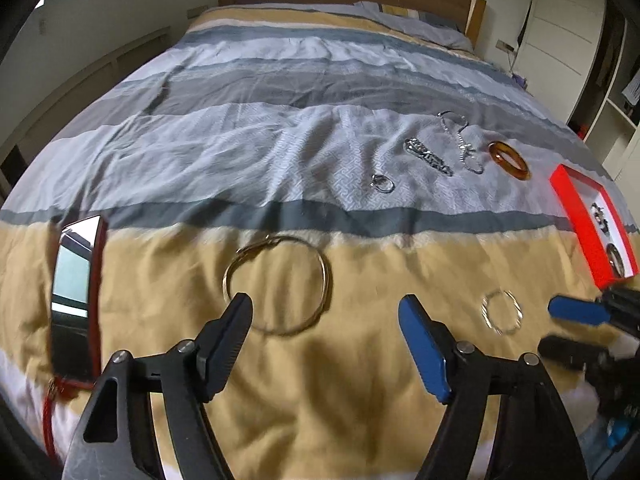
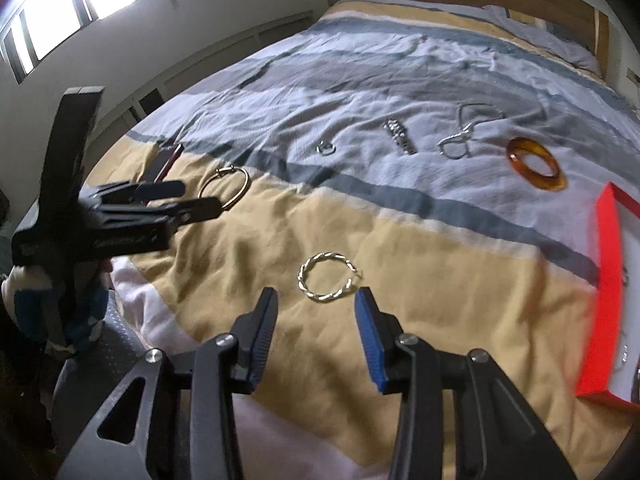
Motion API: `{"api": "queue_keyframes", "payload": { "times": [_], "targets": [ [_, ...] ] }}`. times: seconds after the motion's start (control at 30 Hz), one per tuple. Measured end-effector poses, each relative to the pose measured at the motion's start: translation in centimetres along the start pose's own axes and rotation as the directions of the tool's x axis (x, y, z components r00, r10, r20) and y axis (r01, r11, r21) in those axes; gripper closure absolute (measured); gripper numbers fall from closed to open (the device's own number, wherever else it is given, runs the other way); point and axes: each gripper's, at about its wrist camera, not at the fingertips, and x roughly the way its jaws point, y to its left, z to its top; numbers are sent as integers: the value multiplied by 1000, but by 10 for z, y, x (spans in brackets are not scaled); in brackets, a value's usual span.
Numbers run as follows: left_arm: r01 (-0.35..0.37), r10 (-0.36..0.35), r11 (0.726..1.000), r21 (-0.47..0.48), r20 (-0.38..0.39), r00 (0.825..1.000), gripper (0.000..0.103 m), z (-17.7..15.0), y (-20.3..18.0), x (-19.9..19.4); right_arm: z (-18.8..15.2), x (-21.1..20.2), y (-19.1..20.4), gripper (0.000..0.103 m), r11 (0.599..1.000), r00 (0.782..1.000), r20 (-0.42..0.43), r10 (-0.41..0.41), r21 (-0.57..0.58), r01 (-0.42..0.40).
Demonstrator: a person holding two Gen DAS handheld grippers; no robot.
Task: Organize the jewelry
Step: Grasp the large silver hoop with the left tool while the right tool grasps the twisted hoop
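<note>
- The right gripper (image 2: 316, 312), jaws spread and empty, hovers over a twisted bracelet (image 2: 328, 277) lying flat on the bedspread (image 2: 440, 300) at 12 o'clock.
- The left gripper (image 1: 324, 316), also spread and empty, faces a thin bangle (image 1: 278, 285) at 11 o'clock.
- A red box (image 2: 604, 300) waits at 3 o'clock.

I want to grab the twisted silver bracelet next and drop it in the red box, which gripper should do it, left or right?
Right, probably. The right gripper is open and lined up just short of the twisted silver bracelet, with the red box on its own side. The left gripper hangs open over the large gold hoop instead.
</note>
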Motion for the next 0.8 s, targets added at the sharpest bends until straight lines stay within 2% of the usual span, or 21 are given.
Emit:
{"api": "queue_keyframes", "payload": {
  "times": [0.23,0.43,0.53,0.7,0.8],
  "targets": [
    [5,-6,1000,-15,-54,999,38,10,-2,36,3,26,-4,63,1000,999,-33,-1,-4,1],
    [-2,0,1000,-28,-68,998,42,10,-1,49,4,40,-8,62,1000,999,-39,4,-1,-4],
    [-11,8,999,-38,-66,998,57,11,0,52,6,47,-8,62,1000,999,-41,0,-3,0],
    [24,-29,997,-80,-70,997,94,11,7,51,5,52,-4,63,1000,999,-43,-21,-6,21],
    [28,-34,997,-77,-76,997,99,10,2,47,2,50,-2,65,1000,999,-45,-16,-7,15]
  ]
}}
